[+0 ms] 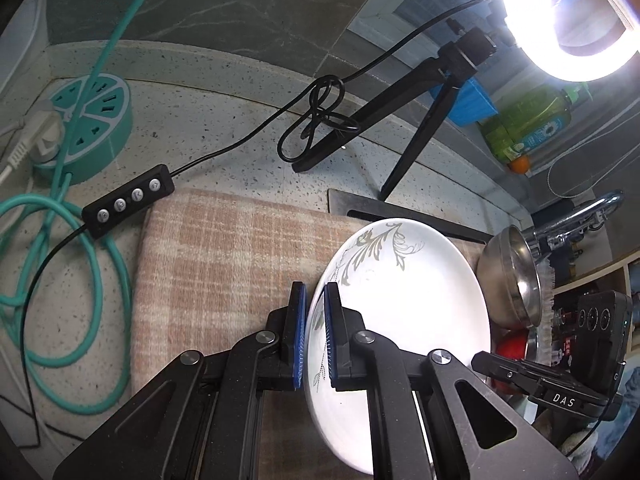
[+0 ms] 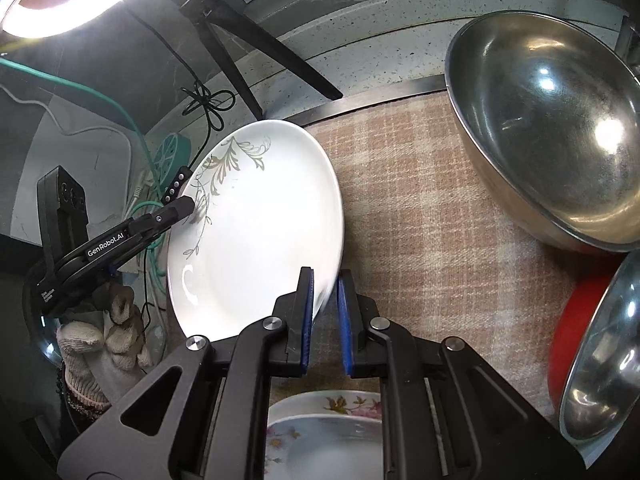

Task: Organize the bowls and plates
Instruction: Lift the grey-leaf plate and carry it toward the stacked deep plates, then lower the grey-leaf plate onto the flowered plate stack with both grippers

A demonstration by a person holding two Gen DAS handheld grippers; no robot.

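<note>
Left wrist view: the left gripper (image 1: 316,332) is clamped on the near-left rim of a white plate (image 1: 404,312), its blue pads closed against the rim on either side. The plate is glossy, tilted off the checked cloth (image 1: 224,248), with a grey leaf-and-scroll motif running along the rim ahead of the jaws. A steel bowl (image 1: 512,280) sits beyond the plate's right edge. Right wrist view: the right gripper (image 2: 325,320) has its jaws closed on the plate's (image 2: 256,232) right-hand rim, the edge caught between the pads. The plate extends left of the jaws; a large steel bowl (image 2: 548,128) lies ahead and right, and a flowered plate (image 2: 324,436) lies beneath the jaws.
</note>
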